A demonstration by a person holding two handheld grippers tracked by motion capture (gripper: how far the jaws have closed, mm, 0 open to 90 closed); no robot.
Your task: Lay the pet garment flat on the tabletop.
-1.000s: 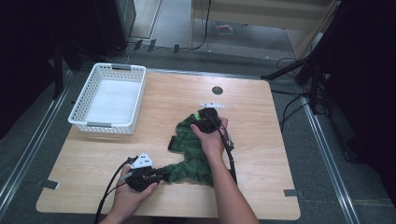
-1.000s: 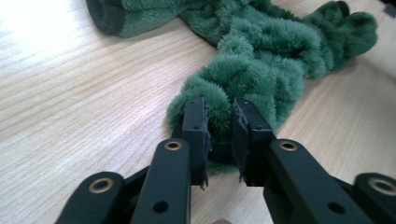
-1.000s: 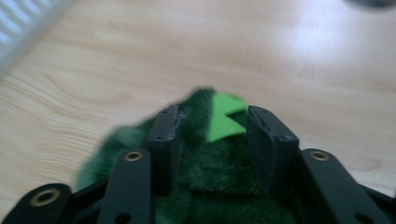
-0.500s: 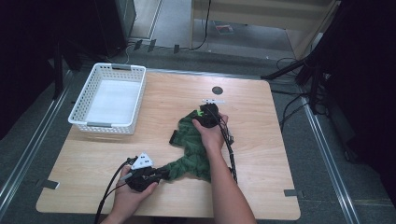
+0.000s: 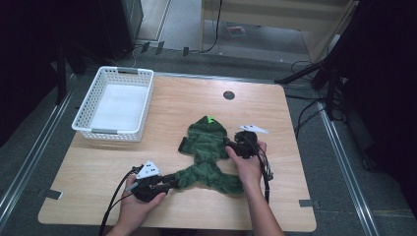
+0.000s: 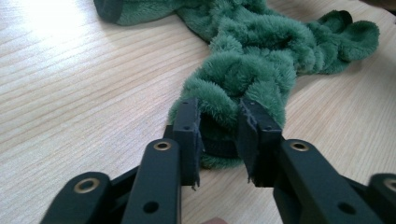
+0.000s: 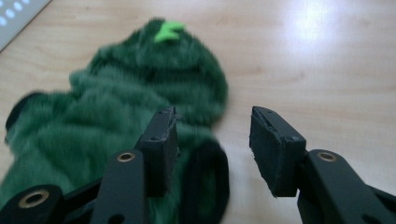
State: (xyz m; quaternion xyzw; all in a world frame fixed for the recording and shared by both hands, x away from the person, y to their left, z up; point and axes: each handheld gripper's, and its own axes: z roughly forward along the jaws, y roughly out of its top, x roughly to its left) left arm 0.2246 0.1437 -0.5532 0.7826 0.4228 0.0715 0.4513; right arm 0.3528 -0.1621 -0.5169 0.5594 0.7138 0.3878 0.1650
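Note:
A fuzzy green garment point(image 5: 206, 147) with a small light-green tag point(image 5: 210, 119) at its far end lies flat mid-table. My left gripper point(image 5: 169, 183) sits at the near left, shut on one green limb end point(image 6: 219, 112), whose pile bulges between the jaws point(image 6: 219, 126). My right gripper point(image 5: 230, 144) rests at the garment's right side and is open. In the right gripper view the gripper point(image 7: 212, 135) has a black cuff point(image 7: 208, 172) lying low between its jaws, apart from both pads. The green body point(image 7: 116, 102) spreads to the left.
A white slatted basket point(image 5: 110, 132) stands at the far left of the wooden table point(image 5: 172, 103). A round black grommet point(image 5: 228, 95) sits near the far edge. Cables trail from both grippers toward the near edge. Bare wood lies to the right of the garment.
My right gripper has drawn back from the garment's far end to its right side, nearer me. The garment now lies more spread out. The left gripper has stayed put.

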